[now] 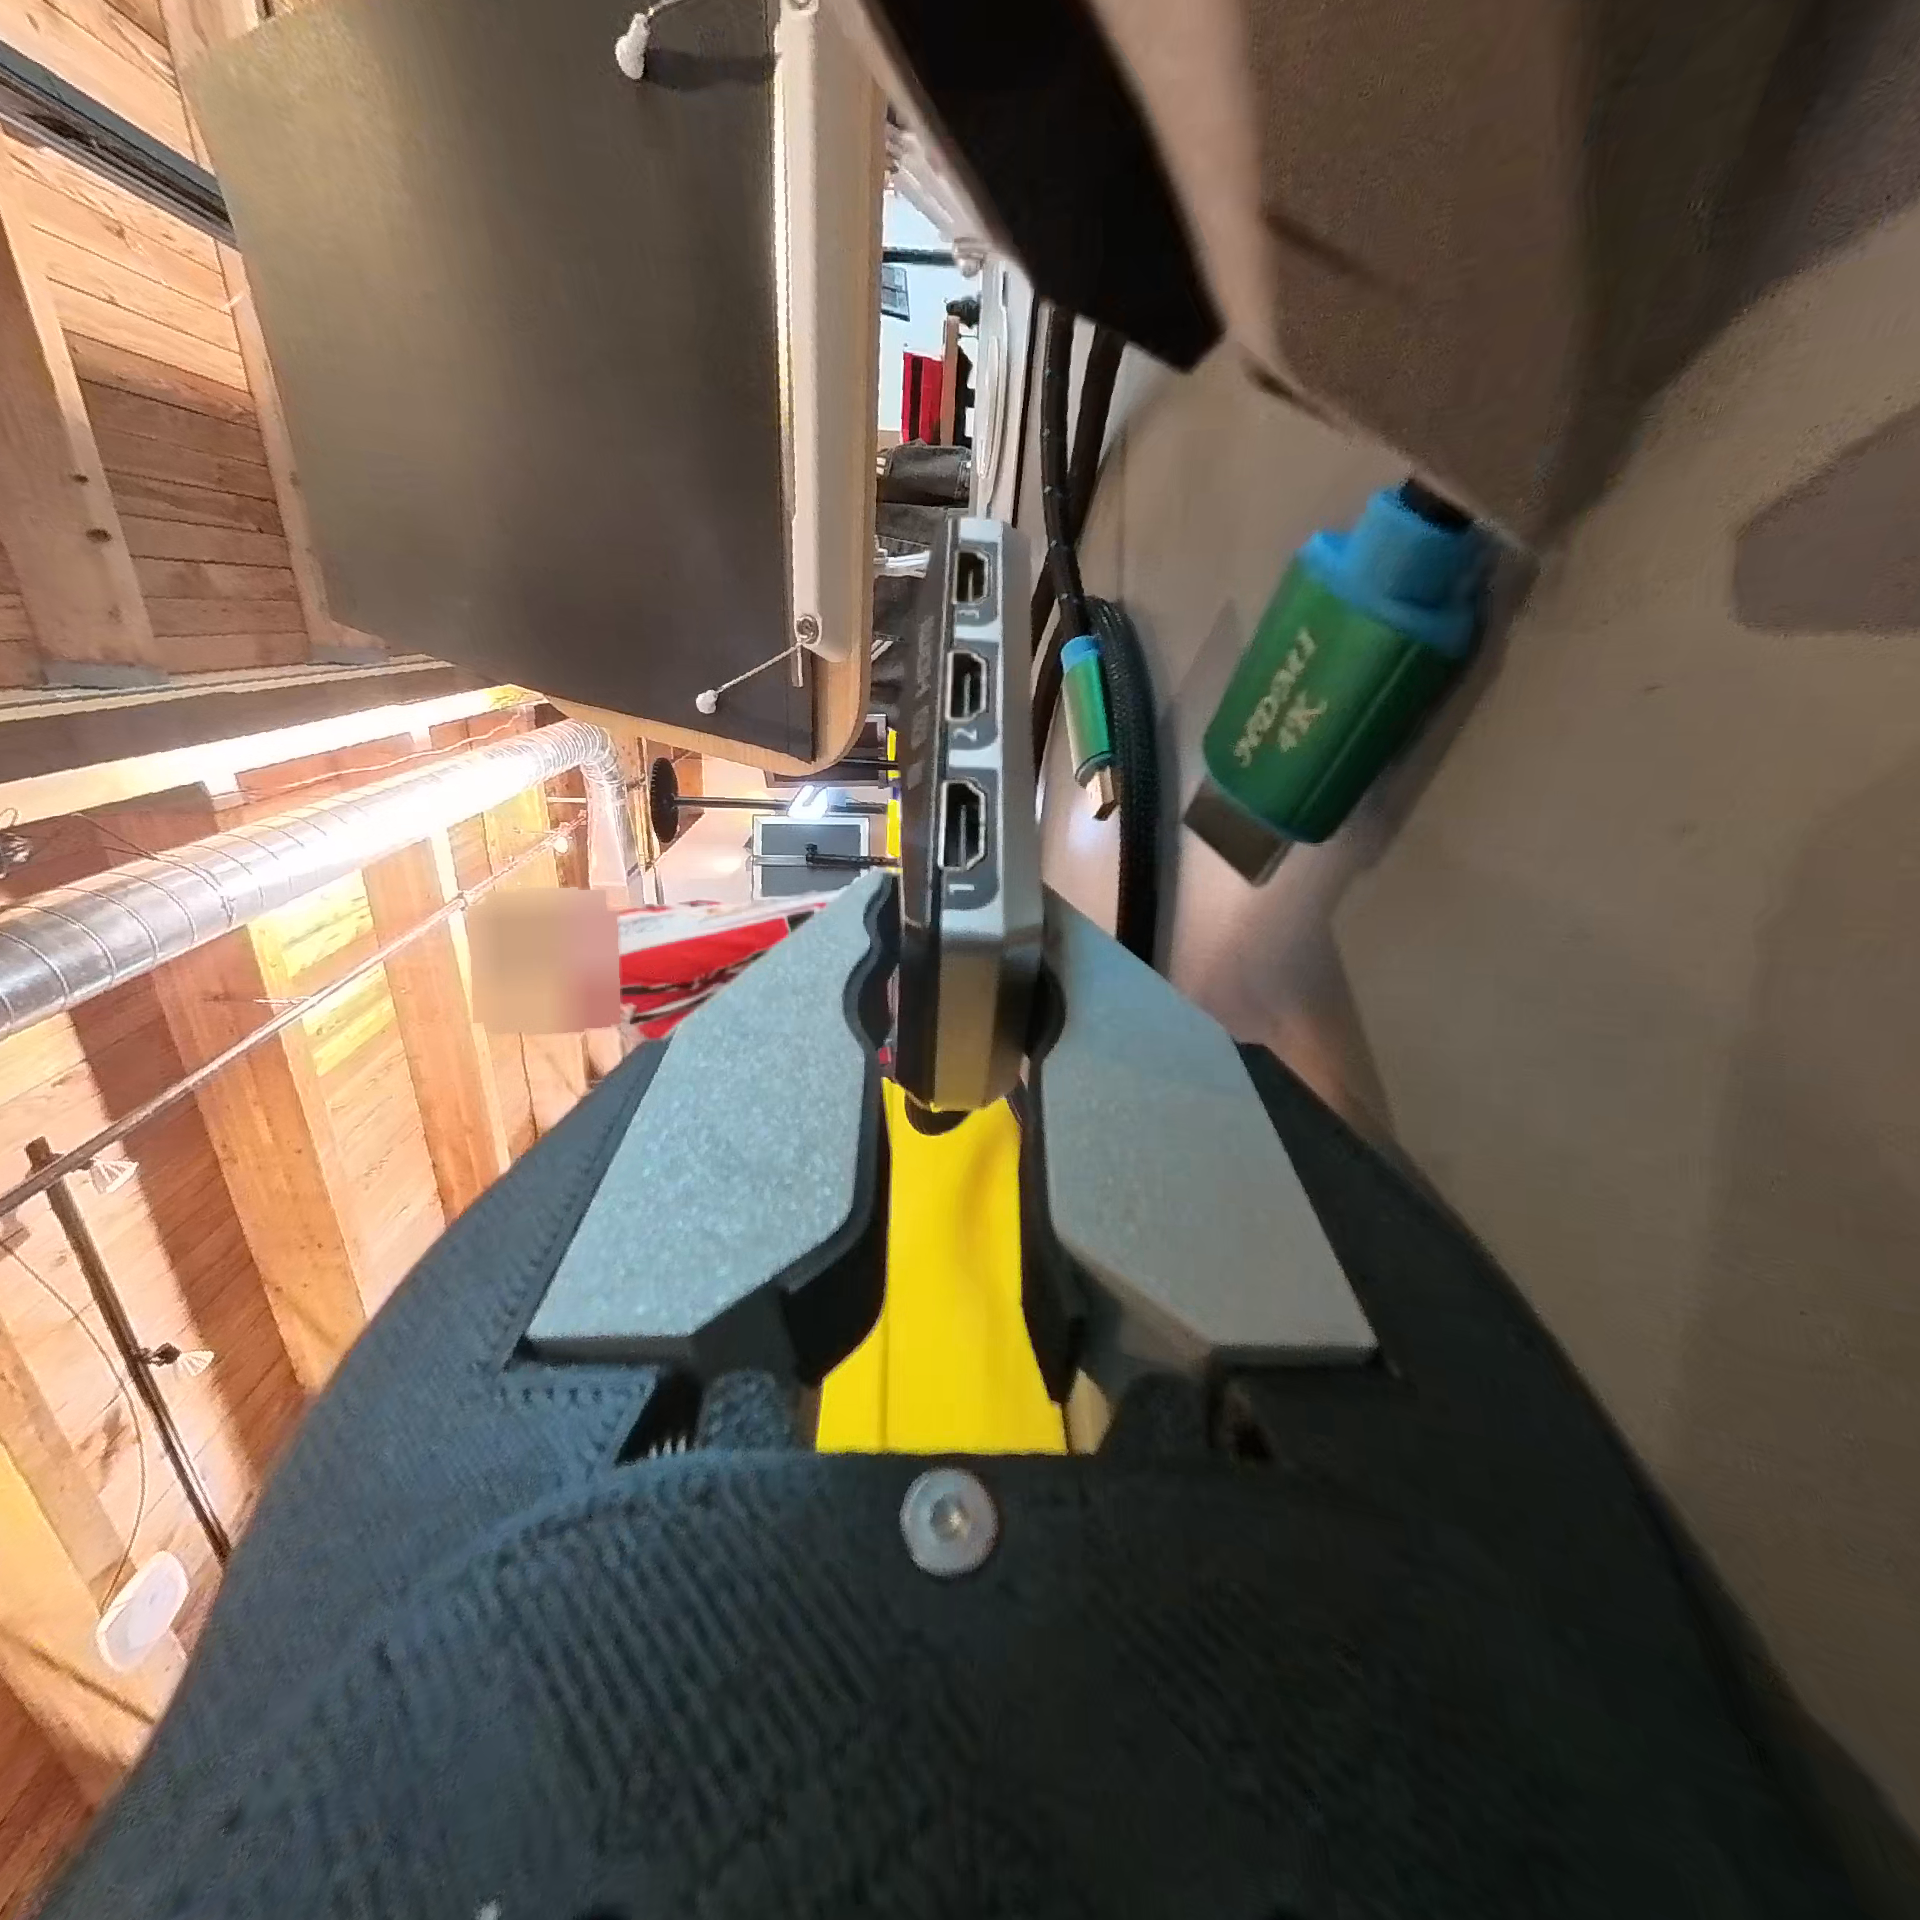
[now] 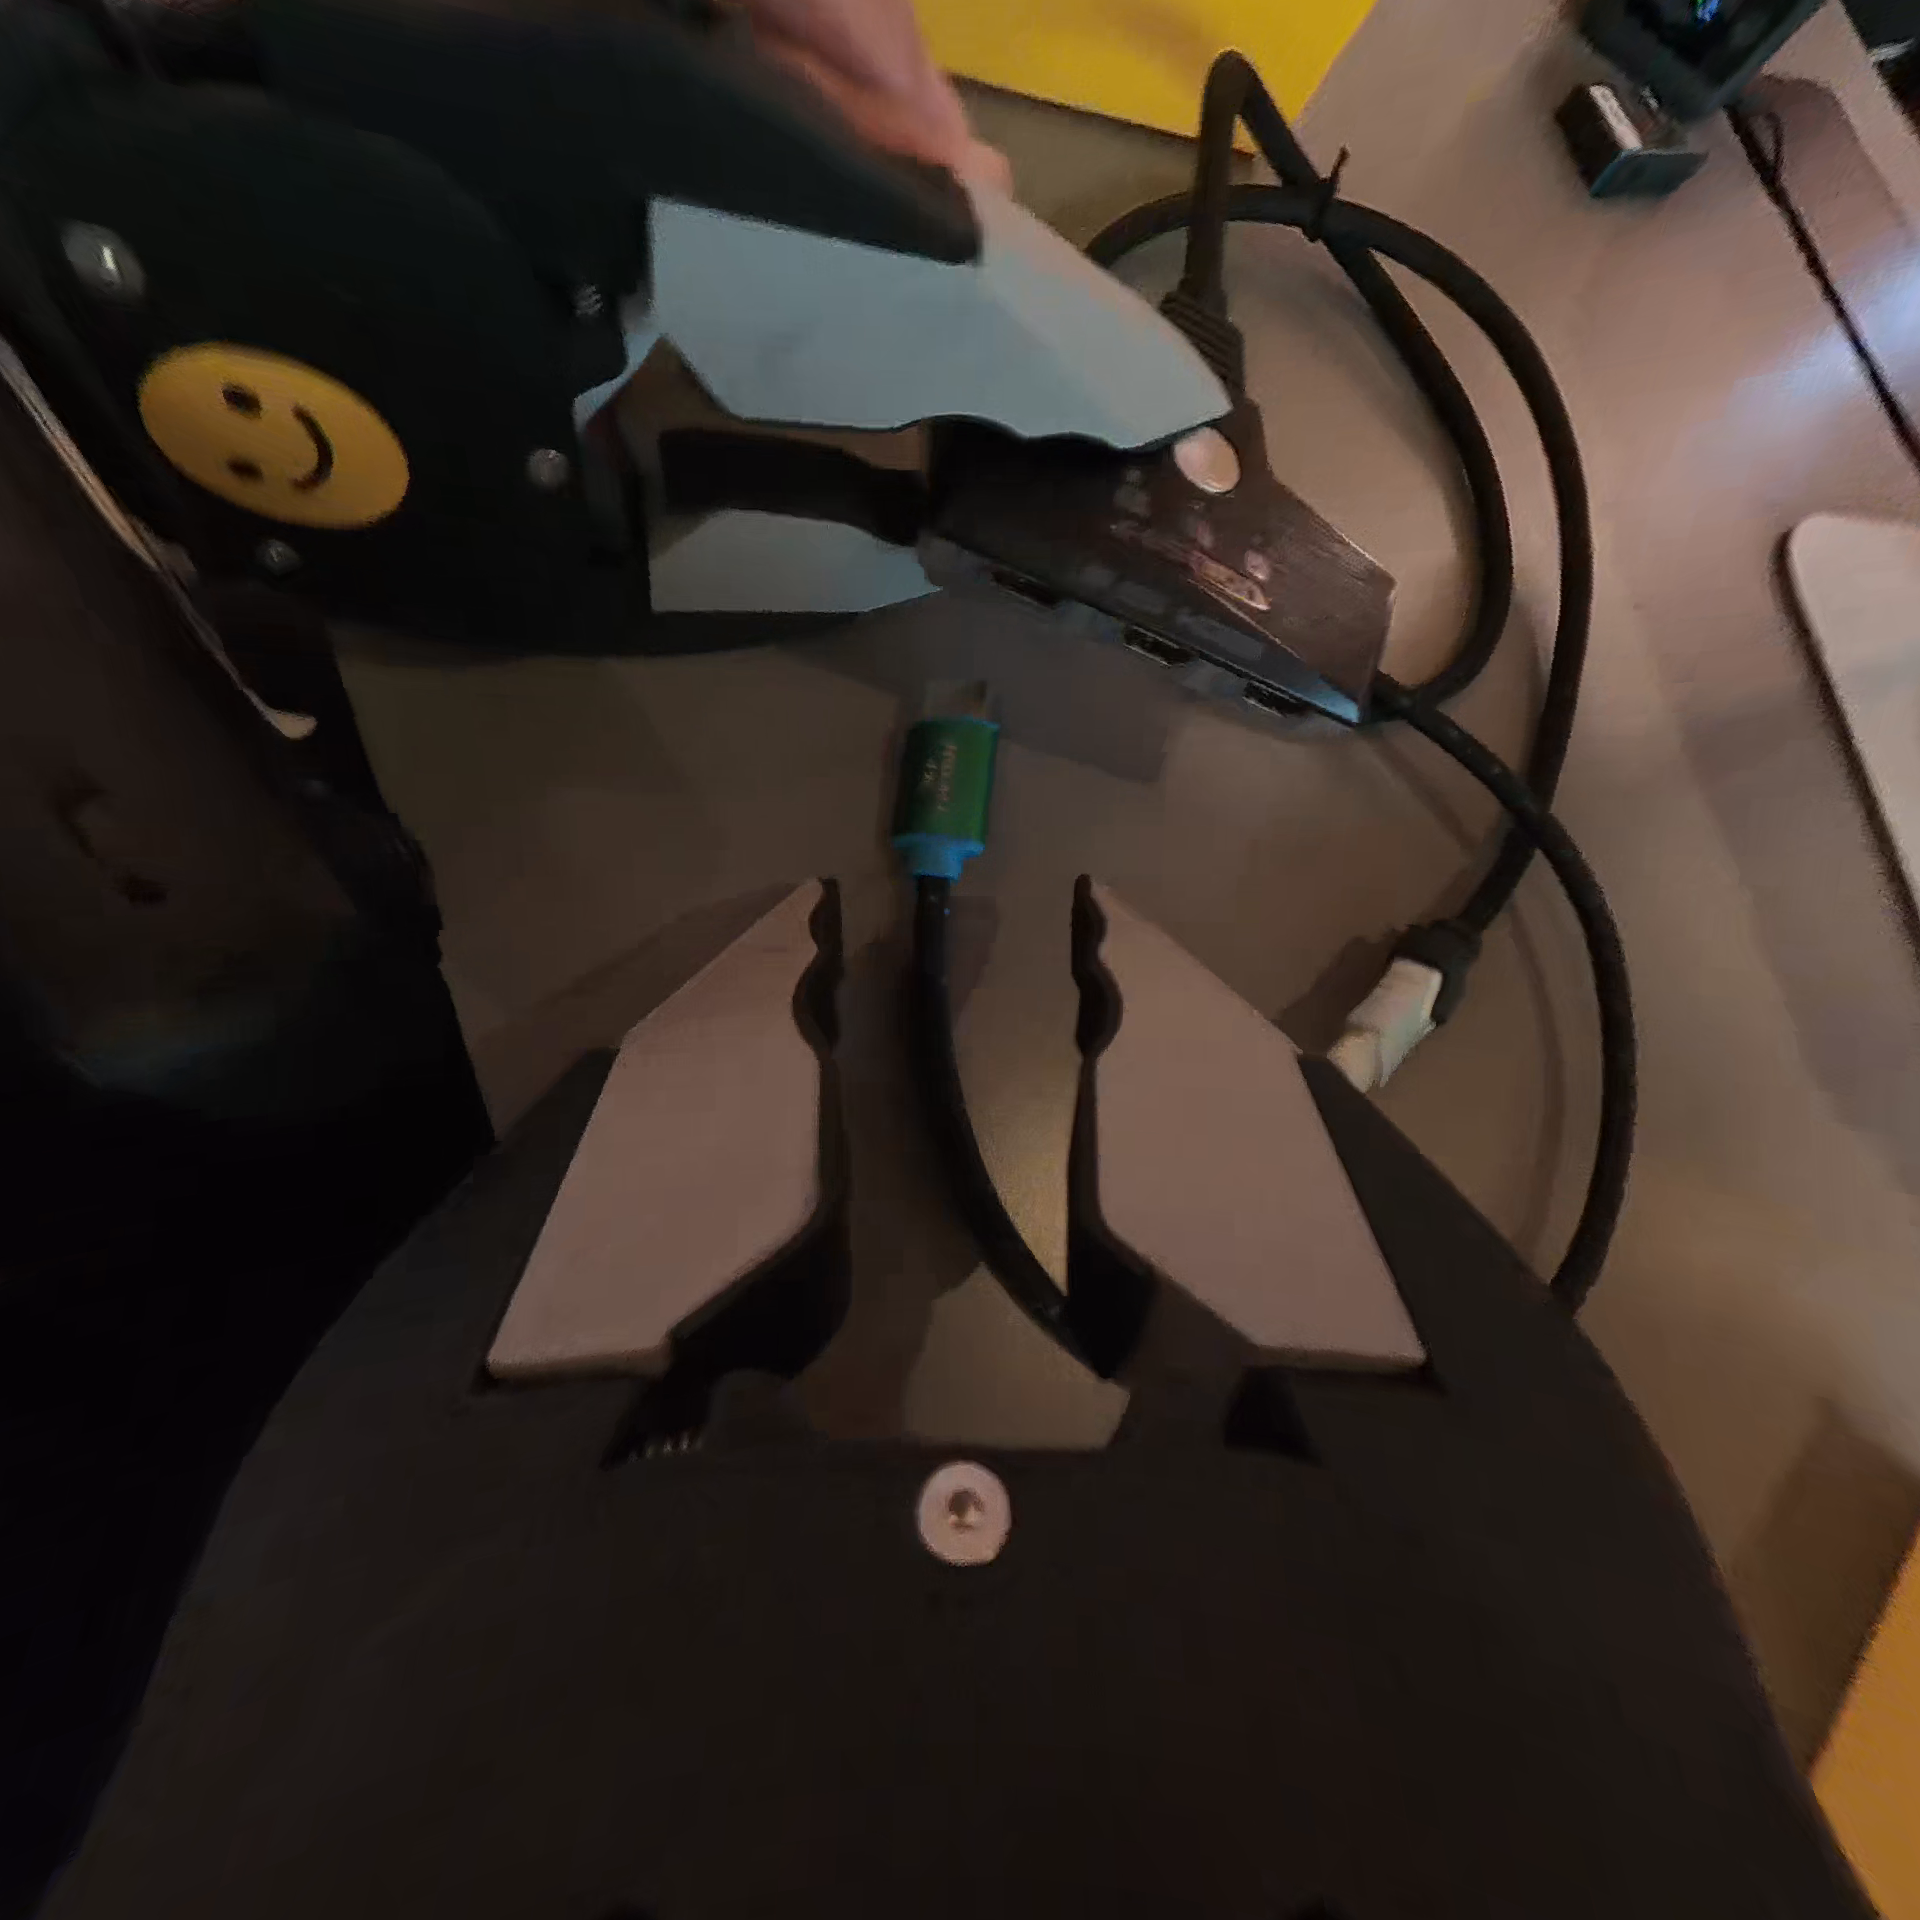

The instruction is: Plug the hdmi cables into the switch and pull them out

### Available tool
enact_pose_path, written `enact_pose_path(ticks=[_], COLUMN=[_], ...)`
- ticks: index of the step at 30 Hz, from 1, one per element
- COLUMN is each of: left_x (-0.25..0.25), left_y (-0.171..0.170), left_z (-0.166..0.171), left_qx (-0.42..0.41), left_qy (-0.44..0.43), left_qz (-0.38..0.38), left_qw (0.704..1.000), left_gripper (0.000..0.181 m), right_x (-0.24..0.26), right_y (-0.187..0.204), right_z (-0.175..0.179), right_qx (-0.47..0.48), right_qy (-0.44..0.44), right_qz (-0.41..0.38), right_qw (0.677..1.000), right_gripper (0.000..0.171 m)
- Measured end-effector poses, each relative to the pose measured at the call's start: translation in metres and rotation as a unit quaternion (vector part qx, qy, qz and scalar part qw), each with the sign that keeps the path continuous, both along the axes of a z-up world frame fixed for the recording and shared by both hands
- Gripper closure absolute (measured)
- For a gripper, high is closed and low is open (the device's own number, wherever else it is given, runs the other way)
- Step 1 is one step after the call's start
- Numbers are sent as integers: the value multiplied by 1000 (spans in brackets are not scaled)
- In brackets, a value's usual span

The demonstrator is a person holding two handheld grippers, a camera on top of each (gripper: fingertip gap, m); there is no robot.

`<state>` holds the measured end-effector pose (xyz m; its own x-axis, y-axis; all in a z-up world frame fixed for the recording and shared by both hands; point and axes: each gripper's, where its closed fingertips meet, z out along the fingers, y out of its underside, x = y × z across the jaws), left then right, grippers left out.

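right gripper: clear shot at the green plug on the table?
Probably yes. The right gripper is open, and the green plug lies just ahead of its fingertips with its cable running between the fingers. The left gripper holds the switch farther off.

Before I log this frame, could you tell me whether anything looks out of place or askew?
Nothing looks damaged. The switch is held tilted off the table in the left tongs, its three front ports empty. The green plug lies loose on the table ahead of the open right tongs.
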<state>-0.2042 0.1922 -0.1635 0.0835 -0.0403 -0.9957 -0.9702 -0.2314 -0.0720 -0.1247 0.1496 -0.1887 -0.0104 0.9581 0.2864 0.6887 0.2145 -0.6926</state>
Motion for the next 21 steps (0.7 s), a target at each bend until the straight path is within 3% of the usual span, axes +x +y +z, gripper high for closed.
enact_pose_path(ticks=[3,7,13,16,21], left_x=[-1,-2,-2,-3,-7], left_y=[0,0,1,1,1], left_z=[-1,-2,-3,-2,0], left_qx=[-2,-6,-10,-9,-3], left_qy=[-5,-13,-21,-23,-15], left_qz=[1,1,0,2,12], left_qw=[1000,1000,1000,1000,1000], left_gripper=[162,162,163,162,162], right_x=[-8,-12,-18,-23,-16], right_y=[3,2,10,24,30], right_z=[-4,-7,-10,-10,-3], right_qx=[87,175,149,133,23], right_qy=[-17,-23,-27,-10,32], right_qz=[16,87,124,90,14], right_qw=[996,980,981,987,999], right_gripper=[130,153,157,157,163])
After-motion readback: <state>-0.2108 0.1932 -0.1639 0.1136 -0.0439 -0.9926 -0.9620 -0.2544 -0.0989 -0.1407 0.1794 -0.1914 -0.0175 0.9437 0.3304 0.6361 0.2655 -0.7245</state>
